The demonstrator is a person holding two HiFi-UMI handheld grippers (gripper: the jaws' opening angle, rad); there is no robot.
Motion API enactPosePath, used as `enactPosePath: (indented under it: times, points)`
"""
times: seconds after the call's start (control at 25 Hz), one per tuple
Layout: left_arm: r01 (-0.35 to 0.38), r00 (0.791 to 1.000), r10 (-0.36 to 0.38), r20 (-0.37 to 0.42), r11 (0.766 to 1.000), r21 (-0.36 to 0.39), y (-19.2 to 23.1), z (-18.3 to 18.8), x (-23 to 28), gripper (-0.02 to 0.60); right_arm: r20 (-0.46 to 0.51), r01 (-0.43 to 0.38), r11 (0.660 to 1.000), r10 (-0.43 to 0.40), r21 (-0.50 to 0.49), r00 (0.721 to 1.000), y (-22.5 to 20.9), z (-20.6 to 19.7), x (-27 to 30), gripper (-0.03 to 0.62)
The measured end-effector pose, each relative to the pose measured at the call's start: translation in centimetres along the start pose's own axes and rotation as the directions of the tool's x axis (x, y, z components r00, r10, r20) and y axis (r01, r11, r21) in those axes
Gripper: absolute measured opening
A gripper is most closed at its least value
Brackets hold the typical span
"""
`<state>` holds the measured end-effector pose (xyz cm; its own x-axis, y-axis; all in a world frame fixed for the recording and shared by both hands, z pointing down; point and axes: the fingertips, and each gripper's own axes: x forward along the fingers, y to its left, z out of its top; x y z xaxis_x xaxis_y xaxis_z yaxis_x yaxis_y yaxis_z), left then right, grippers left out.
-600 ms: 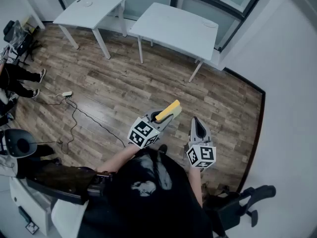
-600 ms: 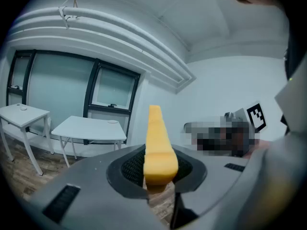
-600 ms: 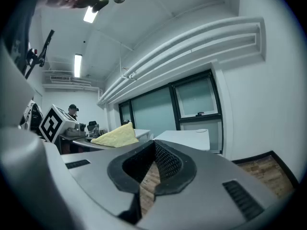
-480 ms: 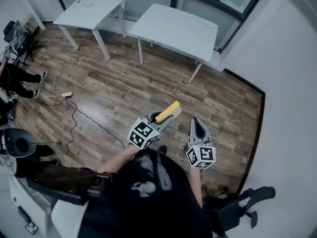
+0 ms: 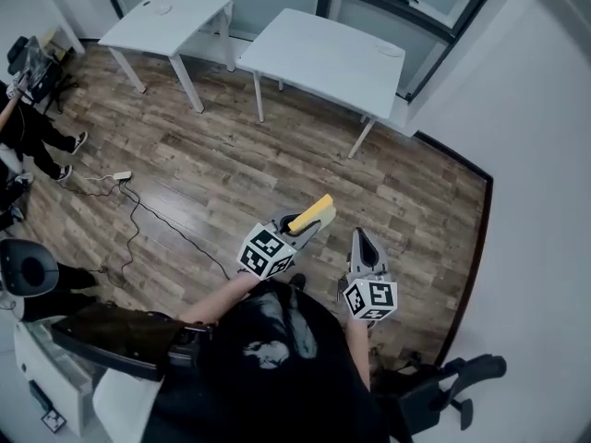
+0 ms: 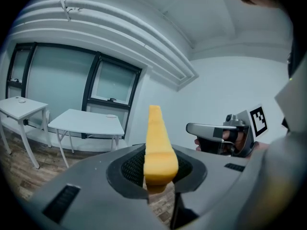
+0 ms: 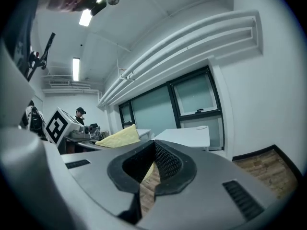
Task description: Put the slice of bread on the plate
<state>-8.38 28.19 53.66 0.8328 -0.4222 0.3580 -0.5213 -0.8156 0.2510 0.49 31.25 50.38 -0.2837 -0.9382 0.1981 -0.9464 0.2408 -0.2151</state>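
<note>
Yellow slice of bread (image 5: 313, 213) is clamped on edge between the jaws of the left gripper (image 5: 299, 226) and is held in the air over a wood-plank floor (image 5: 212, 160), well apart from two white tables (image 5: 323, 53). Beside it, the right gripper (image 5: 360, 236) is held with jaws together, empty.

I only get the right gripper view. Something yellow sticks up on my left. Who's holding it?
Observer: The left tongs are. The slice of bread stands on edge, pinched between them.
Operator: What's behind us?
Observer: A black chair stands behind the person, on the right side.
Operator: Is there anything to trip on?
Observer: A white plug strip with its cable lies on the wood floor, off to the left.
</note>
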Motion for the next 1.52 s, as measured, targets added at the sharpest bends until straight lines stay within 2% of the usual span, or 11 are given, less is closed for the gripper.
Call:
enactPosePath:
  times: [0.28,0.48,0.64,0.84,1.04,1.16,1.36,1.52]
  points:
    - [0.023,0.999,-0.024,-0.026,1.0,-0.015,-1.9,-0.9,3.0,0.091,-0.008,-0.002,0.997,0.002,0.071,1.0,-3.3,-1.0,-0.5,0.008]
    - [-0.002,0.998,-0.001,-0.058,0.999,-0.048,-1.4,-2.4,3.9,0.091,-0.105,-0.005,0.996,0.014,0.087,0.994,-5.4,-3.7,0.8,0.009]
    - [-0.005,0.996,-0.003,-0.093,0.996,-0.085,-0.1,-3.3,5.0,0.091,-0.157,-0.003,0.989,0.026,0.147,0.987,-6.1,-5.6,2.2,0.009]
    - [0.018,0.997,-0.023,-0.075,0.998,-0.067,4.0,-0.2,8.3,0.091,-0.178,-0.008,0.992,0.032,0.13,0.983,-7.2,-4.7,7.0,0.009]
    - [0.032,0.999,-0.035,-0.04,0.998,-0.054,9.2,3.1,10.6,0.091,-0.15,-0.031,0.996,0.044,0.084,0.988,-7.8,-1.6,13.3,0.009]
    - [0.057,0.997,-0.06,-0.048,0.997,-0.053,11.7,4.4,11.8,0.091,-0.136,-0.027,0.998,0.035,0.058,0.99,-8.1,0.4,16.5,0.009]
    - [0.103,0.992,-0.105,-0.069,0.994,-0.024,14.6,6.1,13.3,0.091,-0.099,0.004,0.998,0.003,0.064,0.995,-8.4,2.4,19.3,0.009]
    - [0.11,0.992,-0.112,-0.057,0.994,-0.028,16.5,7.5,15.8,0.091,-0.119,0.01,0.995,0.002,0.098,0.993,-11.0,2.0,21.8,0.009]
